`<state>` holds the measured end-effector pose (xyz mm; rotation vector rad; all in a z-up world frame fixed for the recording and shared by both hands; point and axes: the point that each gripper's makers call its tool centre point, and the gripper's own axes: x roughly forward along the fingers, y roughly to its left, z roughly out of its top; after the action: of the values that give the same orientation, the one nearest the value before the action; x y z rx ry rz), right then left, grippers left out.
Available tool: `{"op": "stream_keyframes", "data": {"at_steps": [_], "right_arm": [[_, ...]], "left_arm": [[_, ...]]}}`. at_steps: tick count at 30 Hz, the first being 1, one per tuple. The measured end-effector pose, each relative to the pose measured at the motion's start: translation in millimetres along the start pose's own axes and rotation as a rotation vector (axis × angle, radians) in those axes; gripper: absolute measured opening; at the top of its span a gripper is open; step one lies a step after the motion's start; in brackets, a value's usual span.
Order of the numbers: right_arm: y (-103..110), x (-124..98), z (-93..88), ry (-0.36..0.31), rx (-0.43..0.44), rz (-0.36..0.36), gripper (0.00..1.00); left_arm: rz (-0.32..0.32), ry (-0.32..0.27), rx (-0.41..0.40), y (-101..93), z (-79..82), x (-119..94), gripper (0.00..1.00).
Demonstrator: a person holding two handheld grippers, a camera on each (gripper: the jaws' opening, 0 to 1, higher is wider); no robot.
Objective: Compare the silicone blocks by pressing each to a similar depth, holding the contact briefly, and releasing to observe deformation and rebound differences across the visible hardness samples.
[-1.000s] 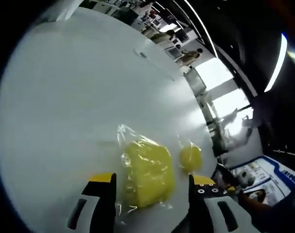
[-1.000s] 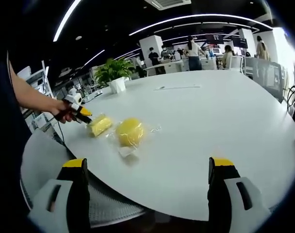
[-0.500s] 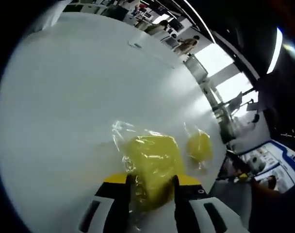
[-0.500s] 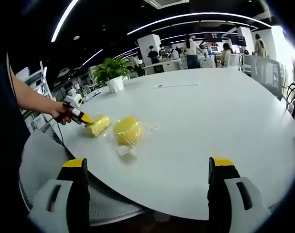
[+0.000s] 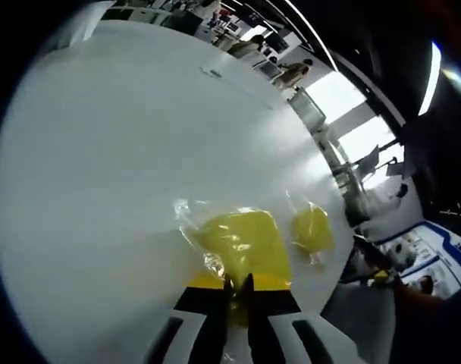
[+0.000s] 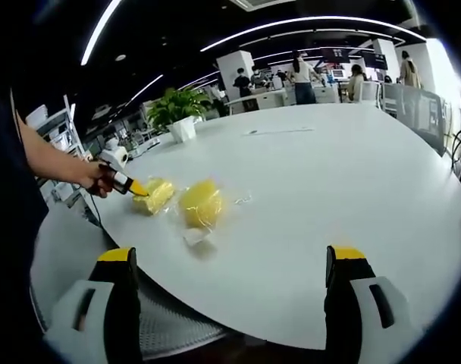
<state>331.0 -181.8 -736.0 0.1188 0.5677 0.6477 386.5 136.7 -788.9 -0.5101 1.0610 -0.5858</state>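
The left gripper (image 5: 238, 292) is pinching the near edge of a wrapped yellow block (image 5: 242, 243) lying on the white tabletop (image 5: 124, 152), a rounder block (image 5: 312, 230) just beside. The right gripper (image 6: 230, 292) is hovering, fingers (image 6: 128, 299) spread wide.

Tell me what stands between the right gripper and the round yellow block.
Nothing visible does. The right gripper hangs open off the table's near edge, and bare white table runs from there to the bagged round yellow block.
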Motion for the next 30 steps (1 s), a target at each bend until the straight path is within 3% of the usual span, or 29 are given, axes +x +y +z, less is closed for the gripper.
{"op": "stream_keyframes", "data": {"at_steps": [6, 22, 30], "right_arm": [[-1.3, 3.1, 10.7, -0.009, -0.010, 0.007, 0.97], [0.5, 0.5, 12.3, -0.014, -0.014, 0.023, 0.97], [-0.1, -0.3, 22.4, -0.034, -0.016, 0.027, 0.97]], "left_arm": [[0.010, -0.023, 0.034, -7.0, -0.5, -0.3, 0.00], [0.010, -0.136, 0.055, -15.7, -0.6, -9.7, 0.00], [-0.019, -0.219, 0.078, -27.8, 15.2, -23.5, 0.00]]}}
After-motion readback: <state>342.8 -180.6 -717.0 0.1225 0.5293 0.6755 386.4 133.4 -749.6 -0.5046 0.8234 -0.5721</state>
